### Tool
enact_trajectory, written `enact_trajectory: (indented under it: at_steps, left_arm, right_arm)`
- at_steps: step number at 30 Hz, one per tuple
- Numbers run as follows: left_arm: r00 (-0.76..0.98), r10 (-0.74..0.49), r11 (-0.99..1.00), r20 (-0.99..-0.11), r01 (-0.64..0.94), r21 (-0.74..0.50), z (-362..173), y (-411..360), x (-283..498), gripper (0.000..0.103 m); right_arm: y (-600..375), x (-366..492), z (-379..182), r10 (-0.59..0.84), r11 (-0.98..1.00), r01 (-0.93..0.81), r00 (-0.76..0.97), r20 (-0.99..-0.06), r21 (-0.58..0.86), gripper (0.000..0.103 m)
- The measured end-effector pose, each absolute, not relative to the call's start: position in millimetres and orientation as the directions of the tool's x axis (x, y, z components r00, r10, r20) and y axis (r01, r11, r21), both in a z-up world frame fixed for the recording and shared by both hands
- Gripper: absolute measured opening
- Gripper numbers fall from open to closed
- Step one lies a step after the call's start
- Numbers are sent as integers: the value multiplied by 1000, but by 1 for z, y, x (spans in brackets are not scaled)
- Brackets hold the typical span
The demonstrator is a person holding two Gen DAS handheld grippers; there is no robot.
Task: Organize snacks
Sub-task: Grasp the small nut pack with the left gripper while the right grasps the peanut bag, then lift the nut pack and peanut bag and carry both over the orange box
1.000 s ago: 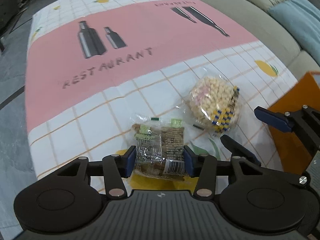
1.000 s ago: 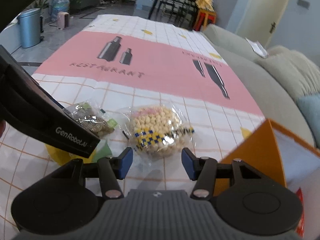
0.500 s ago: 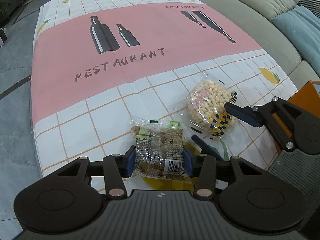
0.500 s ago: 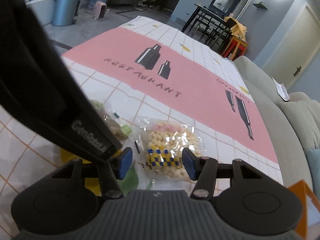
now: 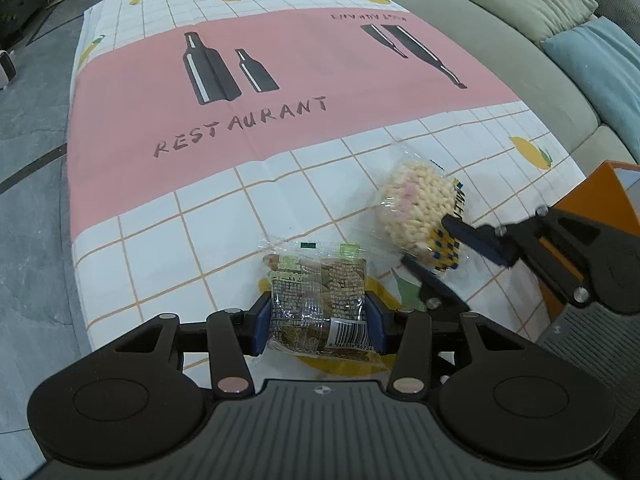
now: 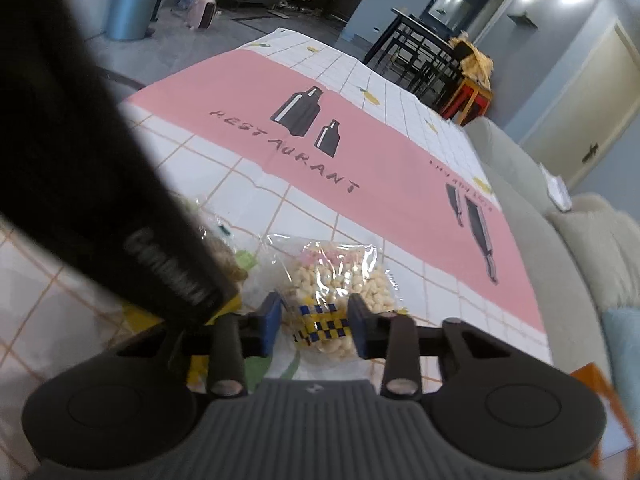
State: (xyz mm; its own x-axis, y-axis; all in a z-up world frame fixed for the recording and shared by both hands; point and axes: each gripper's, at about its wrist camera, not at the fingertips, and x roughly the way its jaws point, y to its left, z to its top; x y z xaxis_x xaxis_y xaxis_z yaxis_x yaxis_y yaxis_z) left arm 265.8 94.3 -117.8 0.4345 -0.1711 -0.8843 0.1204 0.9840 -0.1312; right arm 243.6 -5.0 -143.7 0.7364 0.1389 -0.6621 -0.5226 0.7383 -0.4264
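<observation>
Right hand-held gripper [image 6: 314,322] just closed, now clamping puffed-snack bag [image 6: 340,280]; left hand-held gripper [image 5: 318,320], angled down, clamps cracker packet [image 5: 318,300].

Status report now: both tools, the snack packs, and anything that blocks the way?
Left tool shut on brown snack pack. Right tool just closed on puffed snack pack. Orange box at right, path clear.

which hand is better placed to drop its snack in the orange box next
Right, probably. The right tongs have just closed on the puffed snack bag, beside the orange box. The left tongs grip the brown snack pack, farther from the box.
</observation>
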Motion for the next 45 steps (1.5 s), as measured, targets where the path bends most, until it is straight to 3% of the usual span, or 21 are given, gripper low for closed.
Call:
enact_trajectory:
  at_steps: [2,9,19,25,31,37,45]
  left_arm:
    - [440,-173,984,-881,112,-137,-114,96,262,53]
    - [446,-180,984,-877,70,-166,-98,100,236,53]
    - [403,-209,977,-891,60,-203,-80,86,185,53]
    - [349,-193,981,-917,83,-175,-84,73,153,53]
    - [305,-222,974,-926,115,-195,-89,59,131,53]
    - [288,-303,953,-908,88,-290,-91,59,129,53]
    - [259,-335,941,-906,49,-334,-99,62,130,53]
  right_arm:
    - [-7,238,-137,134,745,-509,747,-651,-431,20]
    - [-26,229,-103,147,825,-468,719,-679,-317,13]
    - [-78,175,-46,376,918,-335,558,-739,214,12]
    - [-104,131,-59,415,910,-212,446,-793,357,12]
    - [-123,105,-72,397,914,-102,430,-811,394,12]
    - [-117,96,-65,295,955,-186,486,-822,233,18]
    - [-121,93,-65,343,939,-180,454,-822,293,22]
